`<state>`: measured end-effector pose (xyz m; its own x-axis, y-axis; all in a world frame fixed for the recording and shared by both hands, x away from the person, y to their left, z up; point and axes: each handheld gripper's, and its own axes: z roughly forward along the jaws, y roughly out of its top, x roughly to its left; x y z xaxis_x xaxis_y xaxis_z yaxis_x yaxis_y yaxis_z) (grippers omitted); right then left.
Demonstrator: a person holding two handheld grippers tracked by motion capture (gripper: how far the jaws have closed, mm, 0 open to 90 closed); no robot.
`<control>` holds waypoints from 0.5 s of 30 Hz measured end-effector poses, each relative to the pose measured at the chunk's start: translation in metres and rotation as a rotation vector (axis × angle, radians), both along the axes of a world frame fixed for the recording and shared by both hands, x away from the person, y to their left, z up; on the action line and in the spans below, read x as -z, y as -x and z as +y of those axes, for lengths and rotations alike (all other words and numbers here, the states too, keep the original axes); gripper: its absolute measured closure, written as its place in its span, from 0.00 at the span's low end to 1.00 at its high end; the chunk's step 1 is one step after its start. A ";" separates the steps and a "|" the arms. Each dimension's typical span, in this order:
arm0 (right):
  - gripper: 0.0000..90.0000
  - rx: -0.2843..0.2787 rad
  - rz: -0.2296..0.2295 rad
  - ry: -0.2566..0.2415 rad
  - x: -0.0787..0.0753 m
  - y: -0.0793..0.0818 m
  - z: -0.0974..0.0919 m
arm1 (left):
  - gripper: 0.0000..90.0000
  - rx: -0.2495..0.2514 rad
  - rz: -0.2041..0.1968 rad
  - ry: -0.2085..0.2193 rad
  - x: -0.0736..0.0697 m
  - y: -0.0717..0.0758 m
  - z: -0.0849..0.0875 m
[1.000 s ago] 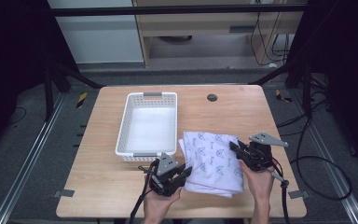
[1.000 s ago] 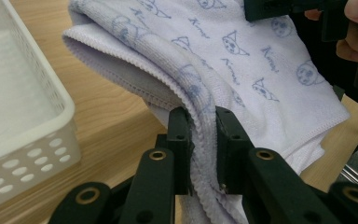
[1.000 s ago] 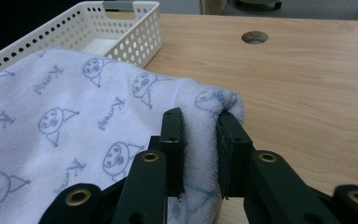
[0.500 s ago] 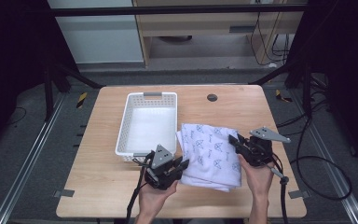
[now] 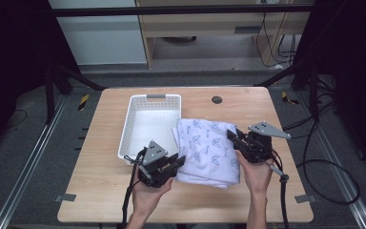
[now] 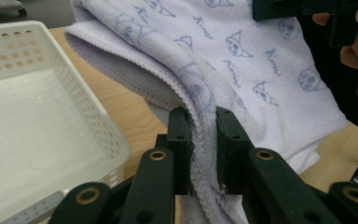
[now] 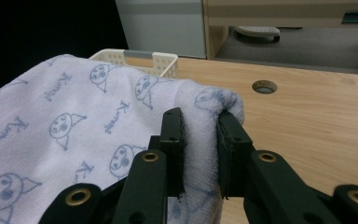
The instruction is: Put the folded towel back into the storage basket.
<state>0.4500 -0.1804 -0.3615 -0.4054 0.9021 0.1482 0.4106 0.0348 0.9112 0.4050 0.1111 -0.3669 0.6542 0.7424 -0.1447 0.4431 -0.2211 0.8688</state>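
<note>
Holding a folded towel [image 5: 208,149] with both grippers right now, one on each side of it. Starting at the left of the table [image 5: 100,191]: a white perforated basket [image 5: 133,121] sits there with its near right corner just beside my left gripper [image 5: 174,162]. My left hand [image 5: 147,193] comes in from the near edge, palm cupped under the gripper body, with the jaws pointing right and a bit away from me. They're clamped on the towel's thick left edge near its near corner; in the left gripper view you can see the layered hem [image 6: 204,140] squeezed between the two black pads, with the cloth rising away from them.

The towel itself is white with little blue cat faces and lettering. It lies in the middle of the table, its far left part right up against the basket's right wall, and it looks bunched and lifted along the edges I'm gripping. Whether its middle touches the wood I can't tell.

Over on the right, my right hand [image 5: 257,174] also reaches in from the near side, forearm pretty straight, gripper pointing left and away. My right gripper [image 5: 232,137] is pinched on the towel's right edge; in the right gripper view the fold [image 7: 200,140] is pressed between the pads. Farther back there's a round hole [image 5: 217,99] in the tabletop.
</note>
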 end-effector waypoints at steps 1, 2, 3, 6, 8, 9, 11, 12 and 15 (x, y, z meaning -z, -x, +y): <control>0.84 -0.003 -0.003 0.000 -0.001 0.000 0.001 | 0.86 -0.002 -0.001 -0.001 -0.001 -0.001 0.001; 0.84 -0.004 -0.005 0.002 -0.002 -0.001 0.003 | 0.86 -0.003 -0.001 -0.001 -0.001 -0.001 0.003; 0.84 -0.007 -0.006 0.003 -0.004 -0.001 0.004 | 0.86 -0.003 0.003 0.006 -0.002 -0.002 0.005; 0.84 -0.015 -0.013 -0.001 -0.008 -0.003 0.008 | 0.86 -0.006 -0.002 0.008 -0.006 -0.004 0.011; 0.84 -0.018 -0.021 -0.017 -0.012 -0.005 0.013 | 0.86 -0.011 -0.010 0.011 -0.009 -0.004 0.015; 0.84 -0.018 -0.021 -0.017 -0.012 -0.005 0.013 | 0.86 -0.014 -0.013 0.010 -0.010 -0.003 0.017; 0.84 -0.021 -0.026 -0.010 -0.014 -0.005 0.018 | 0.86 -0.019 -0.019 0.004 -0.012 -0.003 0.020; 0.84 -0.026 -0.032 -0.006 -0.017 -0.006 0.022 | 0.86 -0.023 -0.021 0.004 -0.013 -0.004 0.022; 0.84 -0.032 -0.037 -0.007 -0.020 -0.007 0.026 | 0.86 -0.031 -0.021 0.005 -0.016 -0.005 0.028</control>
